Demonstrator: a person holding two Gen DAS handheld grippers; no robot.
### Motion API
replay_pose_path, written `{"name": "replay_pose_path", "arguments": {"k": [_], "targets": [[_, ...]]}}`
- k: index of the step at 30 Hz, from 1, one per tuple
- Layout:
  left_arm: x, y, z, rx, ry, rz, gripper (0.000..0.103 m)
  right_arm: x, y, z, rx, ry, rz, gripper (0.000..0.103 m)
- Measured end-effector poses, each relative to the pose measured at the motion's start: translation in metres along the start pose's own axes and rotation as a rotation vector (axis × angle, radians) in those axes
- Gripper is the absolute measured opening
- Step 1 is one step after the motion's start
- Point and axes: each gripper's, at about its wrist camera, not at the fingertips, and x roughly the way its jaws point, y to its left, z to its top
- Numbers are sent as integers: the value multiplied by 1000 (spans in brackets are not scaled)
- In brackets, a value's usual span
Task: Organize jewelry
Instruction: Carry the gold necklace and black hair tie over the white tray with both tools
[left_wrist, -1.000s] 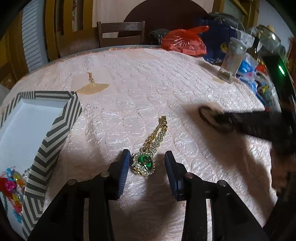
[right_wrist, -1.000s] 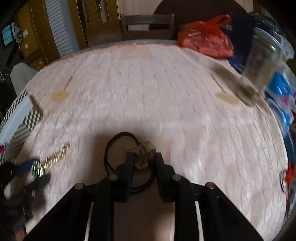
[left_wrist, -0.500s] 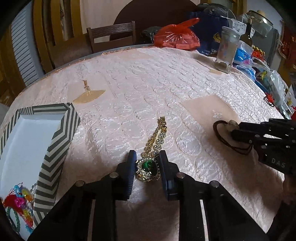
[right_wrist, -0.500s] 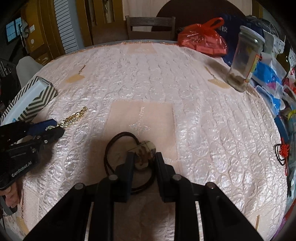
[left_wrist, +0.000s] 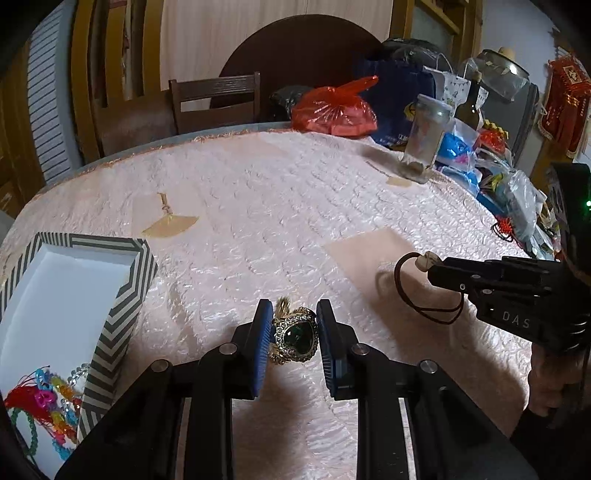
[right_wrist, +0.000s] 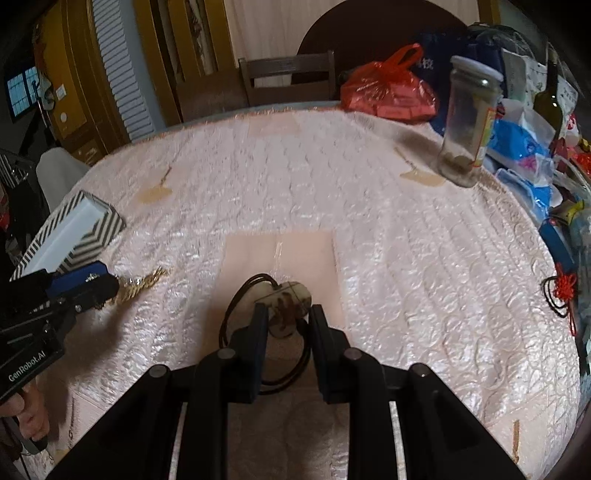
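Both grippers loaded: left gripper (left_wrist: 291, 334) clamped on green-stone gold bracelet (left_wrist: 295, 338), pinched between blue pads; right gripper (right_wrist: 286, 319) clamped on pale pendant (right_wrist: 286, 302), cord (right_wrist: 236, 314) hanging below fingers.

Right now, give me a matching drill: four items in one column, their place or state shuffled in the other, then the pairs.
Items:
1. green-stone necklace
2. corded pendant
3. striped box
4. glass jar

Places or states:
A. upright at the far right of the table, beside the clutter
B. clamped in the left tongs
C. open, beads in its near corner
D. clamped in the right tongs

Pairs: 1-B, 2-D, 3-C, 4-A
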Motion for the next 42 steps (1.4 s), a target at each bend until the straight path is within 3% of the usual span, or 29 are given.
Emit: {"name": "replay_pose_path", "arguments": {"k": [11, 19, 42], "targets": [[-21, -7, 6, -17, -26, -10, 37, -33, 3, 4, 43, -75, 21, 23], [-30, -13, 2, -24, -11, 16, 37, -51, 22, 1, 1, -110, 8, 23], [-59, 16, -3, -93, -40, 44, 37, -55, 50, 5, -26, -140, -17, 23]]}}
